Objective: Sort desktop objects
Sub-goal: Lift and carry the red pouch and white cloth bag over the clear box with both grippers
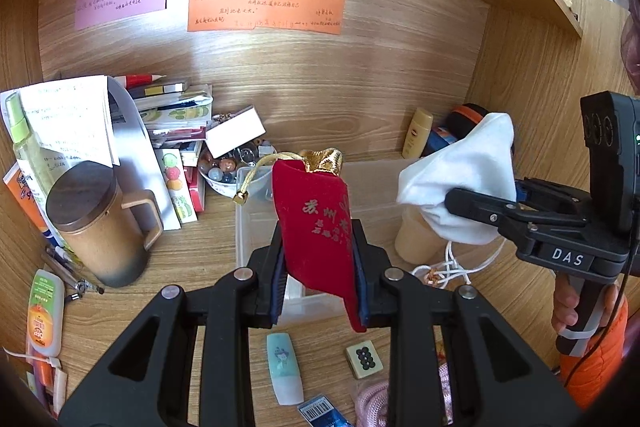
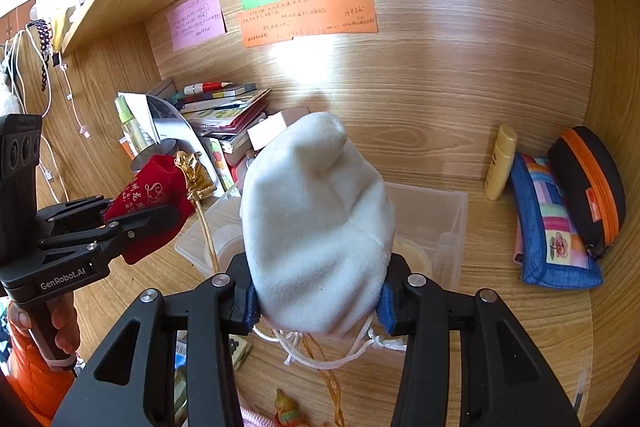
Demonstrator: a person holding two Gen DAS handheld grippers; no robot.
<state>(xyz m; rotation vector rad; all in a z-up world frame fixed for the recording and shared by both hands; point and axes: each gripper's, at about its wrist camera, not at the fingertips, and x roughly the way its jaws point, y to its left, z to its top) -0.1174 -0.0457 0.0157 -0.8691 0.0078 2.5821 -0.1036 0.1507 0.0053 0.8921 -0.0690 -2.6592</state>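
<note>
red velvet pouch (image 1: 320, 227) | gold-lettered, gold-lined mouth | pinched in left tongs (image 1: 320, 291)

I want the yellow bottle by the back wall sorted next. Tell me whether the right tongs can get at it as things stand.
Probably not yet: the right tongs are shut on the white pouch. The path to the yellow bottle looks free beside the clear bin.

The clear bin (image 2: 452, 211) ahead stands open-topped, with a roll of tape (image 2: 412, 255) inside. Left of it, a lidded mug (image 1: 100, 227), a bowl of marbles (image 1: 224, 171) and stacked books (image 1: 172, 107) crowd the counter (image 1: 192, 259) (its bare strip lies between mug and bin). Right, pouches (image 2: 556, 227) line the wall.
</note>
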